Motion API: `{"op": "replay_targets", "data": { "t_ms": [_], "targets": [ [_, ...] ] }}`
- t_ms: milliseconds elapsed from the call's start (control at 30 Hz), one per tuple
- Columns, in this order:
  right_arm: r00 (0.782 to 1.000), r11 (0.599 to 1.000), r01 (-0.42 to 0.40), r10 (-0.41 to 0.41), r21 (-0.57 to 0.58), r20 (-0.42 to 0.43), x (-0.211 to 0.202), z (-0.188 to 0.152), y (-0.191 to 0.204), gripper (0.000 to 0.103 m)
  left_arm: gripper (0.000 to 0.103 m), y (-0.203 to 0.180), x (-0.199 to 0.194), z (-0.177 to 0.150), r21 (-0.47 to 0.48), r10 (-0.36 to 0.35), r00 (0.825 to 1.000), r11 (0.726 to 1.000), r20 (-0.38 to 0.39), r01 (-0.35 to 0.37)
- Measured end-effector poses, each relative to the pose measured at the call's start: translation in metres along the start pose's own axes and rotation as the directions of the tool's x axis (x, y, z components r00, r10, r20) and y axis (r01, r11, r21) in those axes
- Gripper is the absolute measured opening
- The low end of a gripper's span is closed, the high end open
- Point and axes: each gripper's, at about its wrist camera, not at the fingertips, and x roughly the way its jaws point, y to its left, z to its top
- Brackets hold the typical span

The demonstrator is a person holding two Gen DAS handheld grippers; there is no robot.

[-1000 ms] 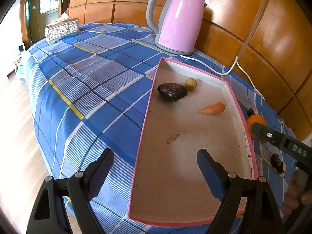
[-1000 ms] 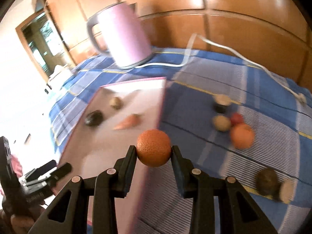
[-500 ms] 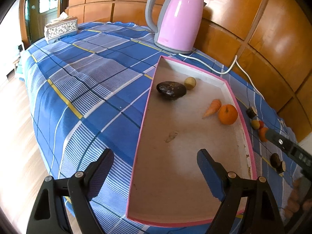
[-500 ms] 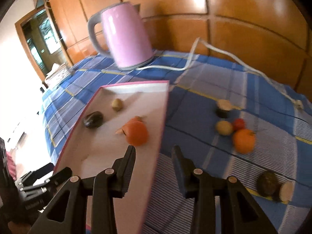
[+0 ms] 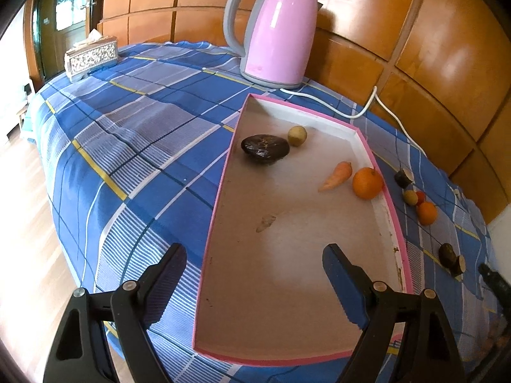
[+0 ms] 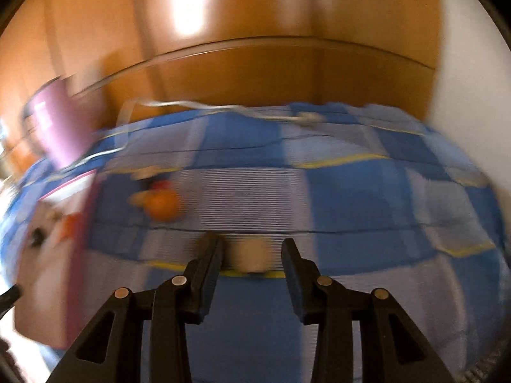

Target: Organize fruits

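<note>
Surface: blue plaid cloth (image 5: 134,146), wood panelling behind.
Tray (image 5: 220,188): we count an orange (image 5: 367,183), carrot (image 5: 337,175), two others inside.
Right gripper (image 6: 250,252): jaws parted, empty; we see a pale blurred fruit (image 6: 249,255) at 12 o'clock between its tips, nearest.
Left gripper (image 5: 254,268): wide, idle over tray.

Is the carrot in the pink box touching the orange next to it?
Apart. The left wrist view shows a thin strip of box floor between the carrot and the orange inside the pink box.
</note>
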Motion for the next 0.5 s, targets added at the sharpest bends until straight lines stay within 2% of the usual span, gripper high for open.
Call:
{"op": "replay_targets", "data": {
  "t_ms": [67,133,267,367,433,500],
  "targets": [
    [0.997,0.996,0.072,-0.072,0.055,-0.003,0.003,-0.003,-0.023,0.039,0.088,-0.002,-0.002,0.0,0.01,-0.002,1.0,1.0,0.005,0.002],
    [0.986,0.978,0.168,-0.166,0.122,-0.029,0.012,-0.007,-0.048,0.039,0.088,-0.004,-0.003,-0.001,0.02,-0.004,1.0,1.0,0.006,0.004],
    [0.955,0.929,0.295,-0.282,0.223,-0.087,0.032,-0.016,-0.087,0.039,0.088,-0.008,-0.003,-0.001,0.035,-0.002,1.0,0.999,0.004,0.002],
    [0.944,0.906,0.328,-0.307,0.268,-0.119,0.045,-0.022,-0.105,0.04,0.088,-0.011,-0.003,-0.002,0.048,-0.003,1.0,0.999,0.0,0.003],
    [0.938,0.902,0.345,-0.334,0.26,-0.087,0.047,-0.025,-0.107,0.049,0.088,-0.014,-0.002,-0.003,0.057,0.004,1.0,0.998,0.0,-0.004],
    [0.933,0.899,0.358,-0.352,0.251,-0.07,0.047,-0.028,-0.106,0.053,0.088,-0.015,-0.002,-0.003,0.058,0.006,1.0,0.998,0.0,-0.006]
  ]
}}
